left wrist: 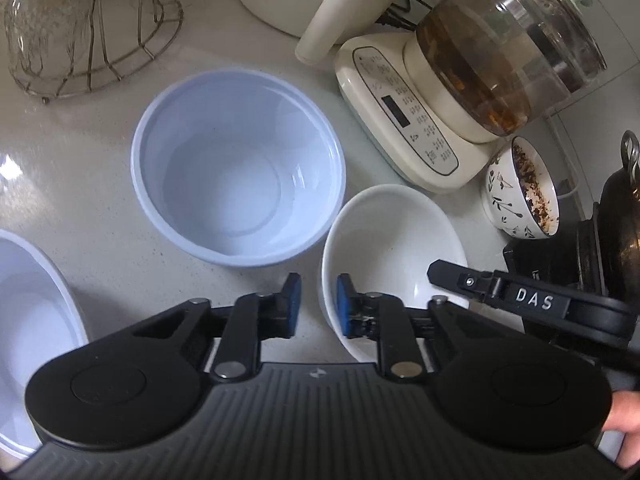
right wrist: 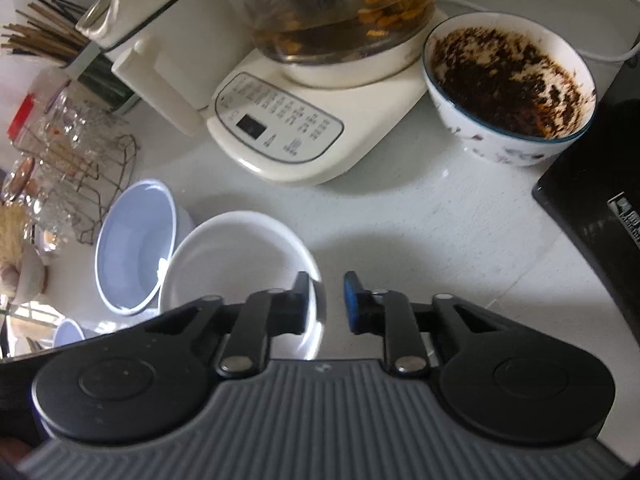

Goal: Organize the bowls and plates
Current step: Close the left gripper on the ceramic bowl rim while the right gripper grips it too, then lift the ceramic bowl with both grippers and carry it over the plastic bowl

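A white bowl [left wrist: 392, 240] sits upright on the pale counter, also seen in the right wrist view [right wrist: 240, 256]. My left gripper [left wrist: 319, 300] straddles its left rim, one blue pad inside and one outside, shut on the wall. My right gripper [right wrist: 327, 300] is shut on the opposite rim, left finger inside the bowl. One of its fingers [left wrist: 452, 278] shows in the left wrist view, lying over that rim. An empty pale blue bowl [left wrist: 240, 168] stands just behind and left of the white one [right wrist: 132, 248]. The edge of another pale dish [left wrist: 32, 308] sits at the far left.
A cream kettle base [left wrist: 400, 120] with a glass pot of tea stands behind the bowls [right wrist: 288, 132]. Beside it is a patterned bowl [left wrist: 520, 188] holding dark residue [right wrist: 508, 88]. A wire rack [left wrist: 80, 28] of glasses is at the back left. A black stove [left wrist: 592, 248] borders the right.
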